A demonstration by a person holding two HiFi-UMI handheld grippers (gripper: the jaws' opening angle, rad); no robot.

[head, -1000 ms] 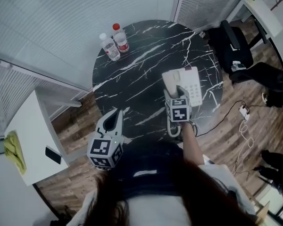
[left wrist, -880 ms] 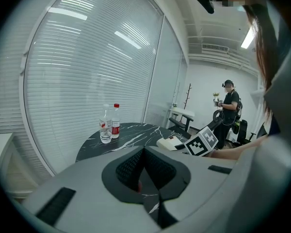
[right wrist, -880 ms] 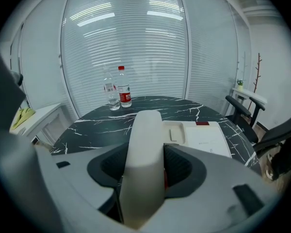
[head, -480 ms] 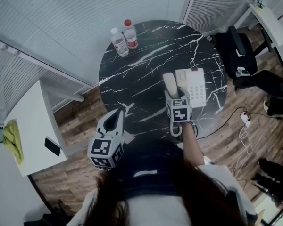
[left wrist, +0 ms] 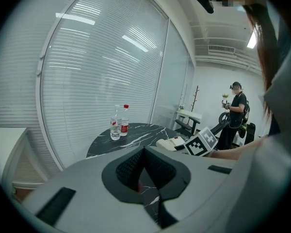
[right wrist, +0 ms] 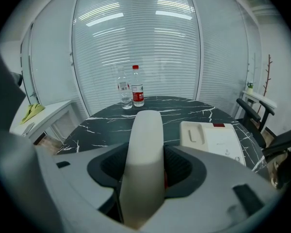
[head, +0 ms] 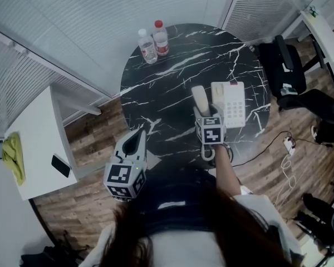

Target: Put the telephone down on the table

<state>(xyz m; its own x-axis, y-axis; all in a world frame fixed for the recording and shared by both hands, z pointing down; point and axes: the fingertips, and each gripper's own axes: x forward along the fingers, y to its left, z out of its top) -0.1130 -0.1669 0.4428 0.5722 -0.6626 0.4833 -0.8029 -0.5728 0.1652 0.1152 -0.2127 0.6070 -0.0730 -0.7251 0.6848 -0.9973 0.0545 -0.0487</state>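
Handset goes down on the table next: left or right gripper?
Right. The right gripper is already clamped on the telephone handset, held above the black table just left of the phone base. The left gripper holds nothing and sits back at the table's near edge.

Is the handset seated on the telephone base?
No, the right gripper holds the handset left of the telephone base, not on it.

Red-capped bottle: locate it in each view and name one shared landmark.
Head view: red-capped bottle at top centre.
Left gripper view: left of centre, mid-height.
Right gripper view: upper centre, beyond the held handset.
Shared landmark: the black marble table beneath it.
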